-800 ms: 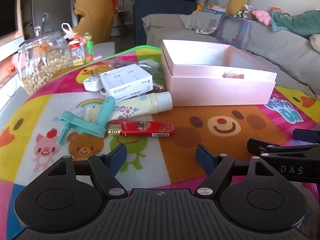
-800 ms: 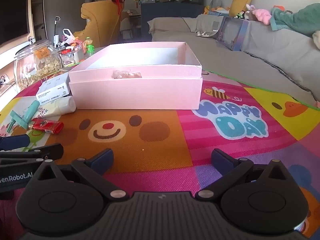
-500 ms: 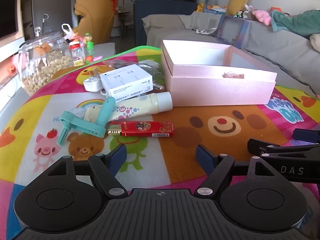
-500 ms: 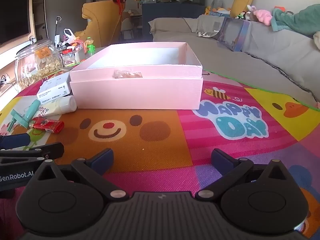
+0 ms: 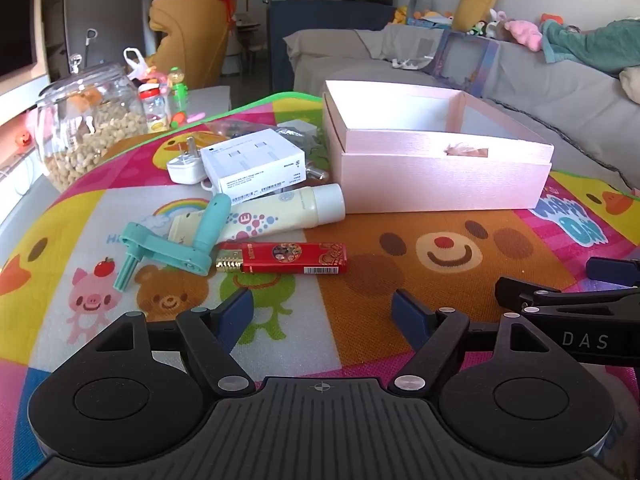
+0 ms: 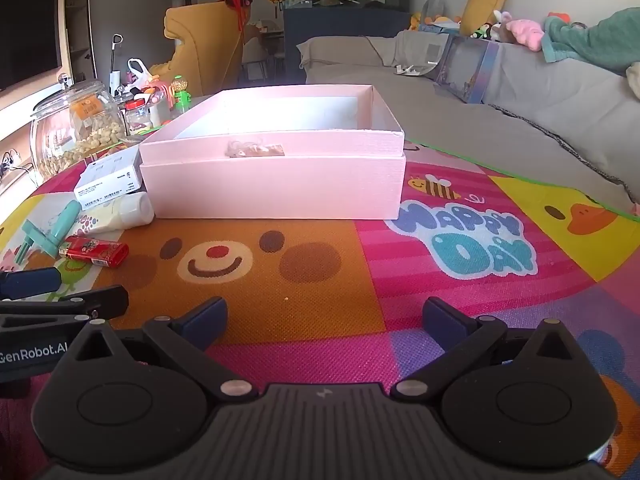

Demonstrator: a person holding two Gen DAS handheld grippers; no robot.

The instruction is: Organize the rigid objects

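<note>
An open pink box (image 5: pixel 440 176) stands on the colourful play mat (image 5: pixel 440 280); it also shows in the right wrist view (image 6: pixel 272 188). Left of it lie a white carton (image 5: pixel 254 164), a white plug (image 5: pixel 184 168), a cream tube (image 5: pixel 280 212), a teal plastic tool (image 5: pixel 172 248) and a red lighter (image 5: pixel 288 258), which shows too in the right wrist view (image 6: pixel 96 251). My left gripper (image 5: pixel 322 312) is open and empty, just short of the lighter. My right gripper (image 6: pixel 324 318) is open and empty, low over the mat before the box.
A glass jar of nuts (image 5: pixel 88 124) and small bottles (image 5: pixel 160 104) stand at the mat's far left. A grey sofa (image 5: pixel 540 92) runs behind and to the right. The right gripper's finger (image 5: pixel 568 300) shows at the left view's right edge.
The right gripper has drifted slightly; the view of the box shifts a little. The left gripper and all objects stay put.
</note>
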